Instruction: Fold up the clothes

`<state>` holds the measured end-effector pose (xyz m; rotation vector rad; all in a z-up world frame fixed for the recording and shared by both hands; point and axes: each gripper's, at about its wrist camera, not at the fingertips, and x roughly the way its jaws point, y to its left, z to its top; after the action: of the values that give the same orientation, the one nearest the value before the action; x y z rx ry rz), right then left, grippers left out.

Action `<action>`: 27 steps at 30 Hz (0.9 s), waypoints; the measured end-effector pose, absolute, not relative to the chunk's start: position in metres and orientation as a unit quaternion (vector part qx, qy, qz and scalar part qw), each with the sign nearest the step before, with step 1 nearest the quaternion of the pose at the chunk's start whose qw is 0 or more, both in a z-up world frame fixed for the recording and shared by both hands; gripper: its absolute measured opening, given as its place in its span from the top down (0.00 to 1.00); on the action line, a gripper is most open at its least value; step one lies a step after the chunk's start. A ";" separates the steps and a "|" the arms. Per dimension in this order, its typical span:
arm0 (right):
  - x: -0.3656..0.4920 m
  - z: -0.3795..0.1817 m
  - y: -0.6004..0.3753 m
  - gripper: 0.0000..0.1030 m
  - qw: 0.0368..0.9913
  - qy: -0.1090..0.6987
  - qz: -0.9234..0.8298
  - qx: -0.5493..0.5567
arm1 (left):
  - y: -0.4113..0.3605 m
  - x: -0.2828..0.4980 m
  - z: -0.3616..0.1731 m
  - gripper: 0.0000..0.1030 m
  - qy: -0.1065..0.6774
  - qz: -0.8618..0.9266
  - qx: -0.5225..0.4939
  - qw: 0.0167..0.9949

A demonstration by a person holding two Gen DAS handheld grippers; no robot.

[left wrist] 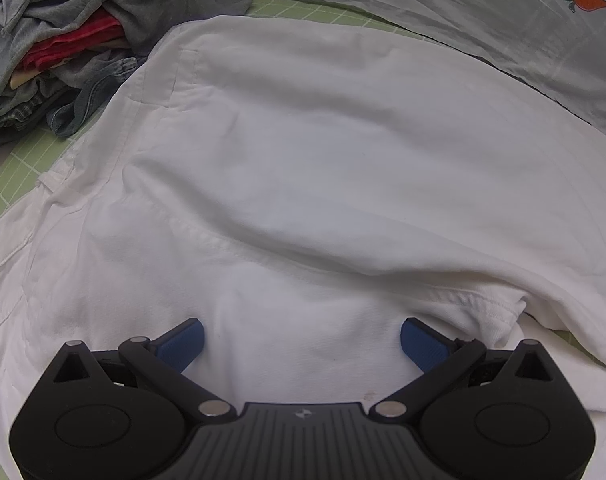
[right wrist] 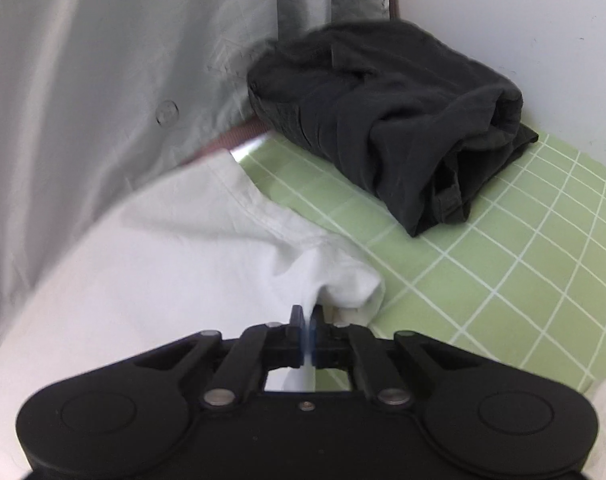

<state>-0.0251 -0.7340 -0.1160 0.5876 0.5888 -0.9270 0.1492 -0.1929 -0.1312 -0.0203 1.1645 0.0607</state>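
A large white garment (left wrist: pixel 303 168) lies spread over the green grid mat (left wrist: pixel 19 172) and fills most of the left wrist view. My left gripper (left wrist: pixel 302 340) is open just above the garment's near part, with its blue pads (left wrist: pixel 183 344) wide apart and nothing between them. In the right wrist view my right gripper (right wrist: pixel 307 322) is shut on an edge of the white garment (right wrist: pixel 175 248), pinching a fold of cloth that bunches up in front of the fingers.
A pile of unfolded grey, red and blue clothes (left wrist: pixel 75 40) sits at the far left of the mat. A folded black garment (right wrist: pixel 387 120) lies on the mat (right wrist: pixel 503 272) ahead of the right gripper. Grey bedding with a carrot print (left wrist: pixel 583 2) borders the mat.
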 end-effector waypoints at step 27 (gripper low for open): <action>0.014 -0.120 -0.765 0.22 0.828 0.355 -0.403 0.162 | -0.185 0.168 -0.129 0.00 0.584 0.034 -0.017 0.811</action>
<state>0.0141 -0.7655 -0.1201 0.3448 0.7528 -0.8554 0.1677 -0.1853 -0.1287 -0.0354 1.2471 0.0726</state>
